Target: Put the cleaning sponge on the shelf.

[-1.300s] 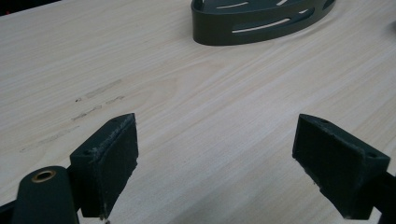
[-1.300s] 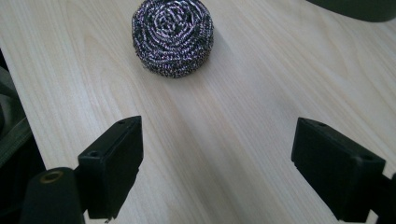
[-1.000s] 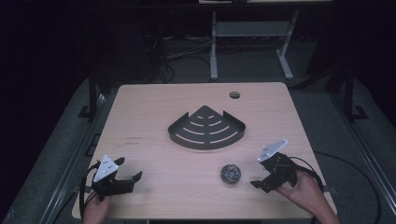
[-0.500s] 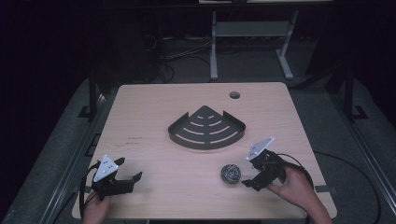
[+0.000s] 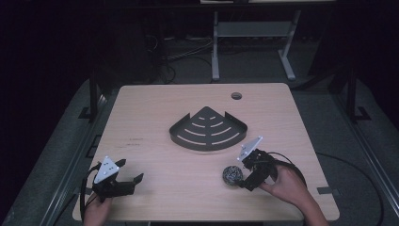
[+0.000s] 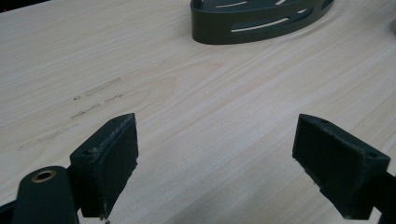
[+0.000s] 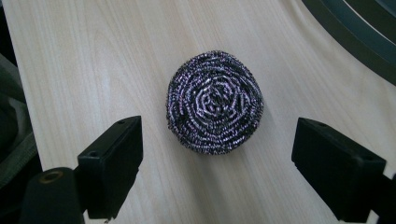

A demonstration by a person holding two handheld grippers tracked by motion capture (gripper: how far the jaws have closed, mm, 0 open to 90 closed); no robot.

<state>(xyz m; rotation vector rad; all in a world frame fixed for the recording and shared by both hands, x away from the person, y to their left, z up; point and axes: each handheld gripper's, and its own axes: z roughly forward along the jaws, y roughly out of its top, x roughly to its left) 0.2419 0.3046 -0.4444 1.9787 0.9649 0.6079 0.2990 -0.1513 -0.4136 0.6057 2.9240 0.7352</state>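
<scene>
Near the table's right front edge sits a steel wool scrubber (image 5: 232, 174), (image 7: 215, 101), loose on the wood. Right gripper (image 5: 245, 174) just beside it, jaws wide apart, nothing held. Dark slotted corner tray (image 5: 208, 130) at table (image 5: 150, 108) centre. Left gripper (image 5: 130, 172) near left front corner, jaws wide, empty.

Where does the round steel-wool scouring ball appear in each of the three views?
High view: round steel-wool scouring ball lies lower right of centre, just left of the right gripper.
Left gripper view: not in it.
Right gripper view: centre, ahead of the open jaws.
Shared landmark: dark fan-shaped slotted metal tray.
</scene>
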